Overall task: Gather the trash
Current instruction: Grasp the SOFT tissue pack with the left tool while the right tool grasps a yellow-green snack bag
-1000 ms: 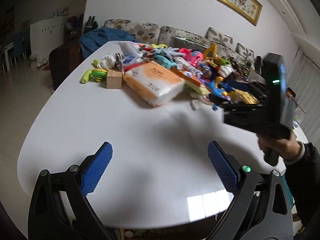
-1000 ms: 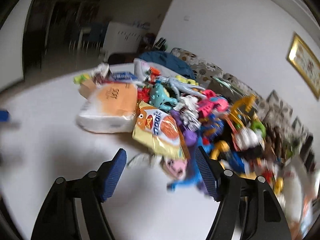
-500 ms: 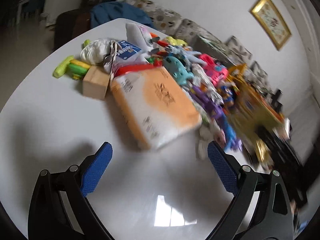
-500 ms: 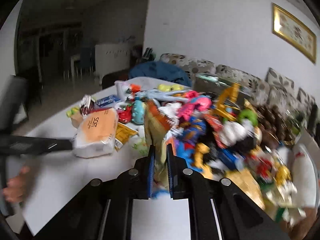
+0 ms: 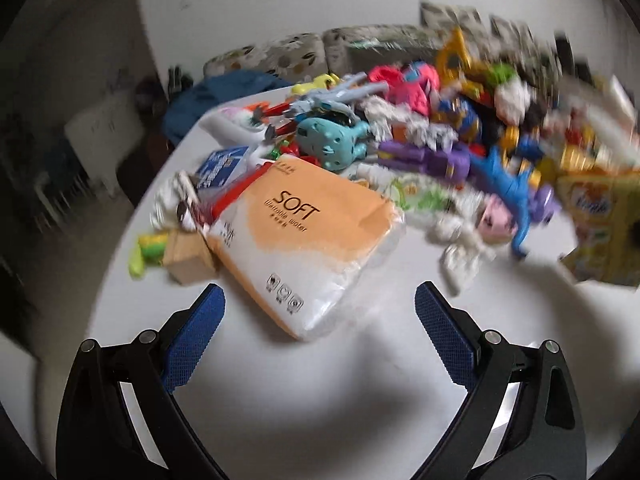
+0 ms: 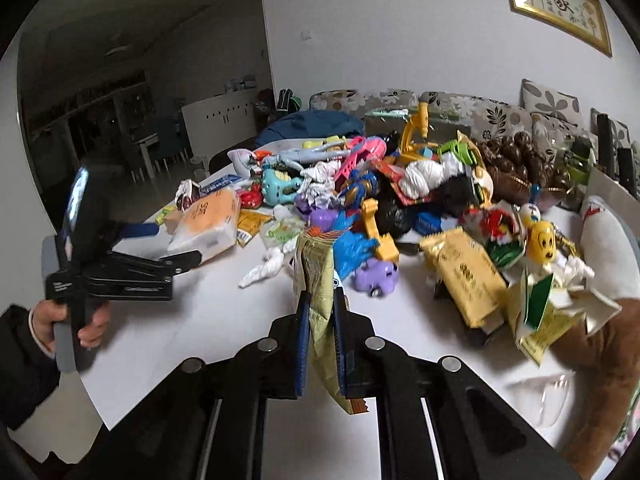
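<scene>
**Right jaws clamped on snack wrapper; left jaws wide and empty**

Fingers of the right gripper [image 6: 320,320] stand pressed together on a yellow-green snack wrapper [image 6: 318,280], which rises edge-on between the blue pads and hangs out below them, its torn orange corner nearest the camera. The grip appears to sit across the wrapper's middle, clear of the white table [image 6: 224,312]. Judgement: hold the clamp firm and carry the wrapper level, away from the pile, so the loose top does not snag the blue toy [image 6: 352,250] just behind it.

Left gripper [image 5: 320,320] has its pads well apart with nothing between them, and hovers over bare table. Just beyond its fingertips lies the orange tissue pack [image 5: 304,240], a wooden block [image 5: 188,256] touching the pack's left corner. Crumpled white paper [image 5: 460,244] lies near the right finger and looks the nearest trash for that hand. Farther off, the blurred toy heap [image 5: 420,120] fills the table's far side.
</scene>
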{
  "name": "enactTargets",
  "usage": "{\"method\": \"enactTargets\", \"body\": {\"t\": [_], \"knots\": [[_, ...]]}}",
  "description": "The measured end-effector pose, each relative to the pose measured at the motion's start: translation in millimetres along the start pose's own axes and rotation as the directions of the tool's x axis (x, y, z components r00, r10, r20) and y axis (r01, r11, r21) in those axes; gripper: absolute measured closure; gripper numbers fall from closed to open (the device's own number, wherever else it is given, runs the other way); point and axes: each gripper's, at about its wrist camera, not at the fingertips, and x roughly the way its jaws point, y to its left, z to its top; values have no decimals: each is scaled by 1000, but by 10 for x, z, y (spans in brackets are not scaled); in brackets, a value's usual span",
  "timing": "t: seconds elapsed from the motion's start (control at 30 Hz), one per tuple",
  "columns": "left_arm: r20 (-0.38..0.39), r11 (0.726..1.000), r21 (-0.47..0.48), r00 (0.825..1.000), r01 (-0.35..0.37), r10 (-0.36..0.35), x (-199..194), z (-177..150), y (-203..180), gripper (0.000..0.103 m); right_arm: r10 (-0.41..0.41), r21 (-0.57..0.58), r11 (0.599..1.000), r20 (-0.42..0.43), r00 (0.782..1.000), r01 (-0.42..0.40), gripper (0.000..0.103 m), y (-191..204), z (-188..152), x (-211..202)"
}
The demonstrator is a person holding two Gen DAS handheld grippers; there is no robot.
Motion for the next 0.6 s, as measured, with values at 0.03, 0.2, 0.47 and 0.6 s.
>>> {"method": "enactTargets", "body": {"t": [0.03,0.2,0.47,0.6], "knots": [[-9,999,33,1000,-11,11,33,11,-40,10,1,2,1000,-1,1000,-1,92,-10,-23,-5],[7,969,202,989,-145,146,220,100,-290,10,19,35,999,-2,1000,-19,92,-45,-61,21],[-4,951,243,980,-192,199,545,292,-249,32,31,31,999,1,1000,-31,92,-42,-42,65],[57,988,120,995,-94,88,210,344,-47,60,26,17,1000,6,1000,-26,92,11,-33,20]]}}
